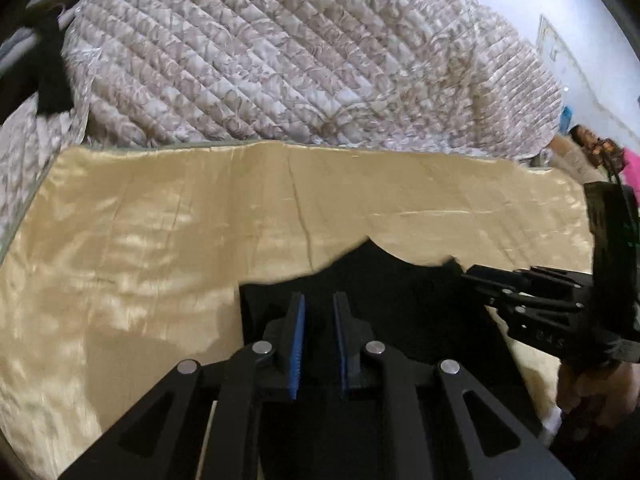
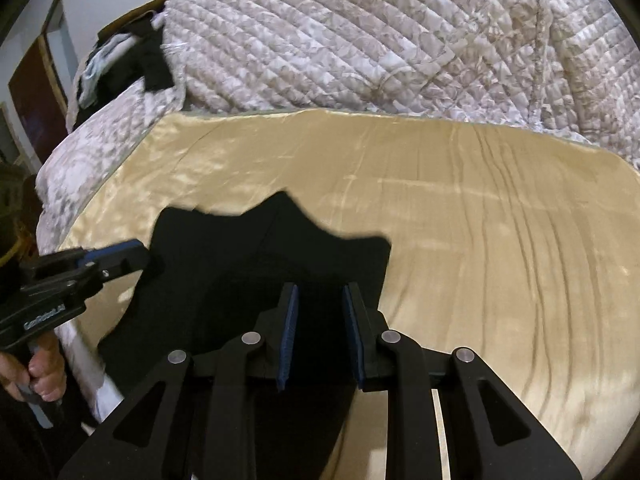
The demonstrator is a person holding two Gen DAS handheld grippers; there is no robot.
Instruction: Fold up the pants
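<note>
Left gripper (image 1: 320,300) and right gripper (image 2: 320,292) are each seen clamped on black pants (image 2: 248,264), spread over a cream satin sheet (image 2: 480,240). A quilted comforter (image 1: 280,60) is heaped behind. Lettering on the left gripper is unreadable.

Black pants (image 2: 240,264) lying on the cream satin sheet (image 2: 460,240), near its front edge — dark, matte fabric, details hard to read. Far edge is showing an uneven outline: two raised corners with a peak between them. Right side is ending in a fairly straight vertical edge; left side is curving back toward the near edge — the lower part is running out of view.
</note>
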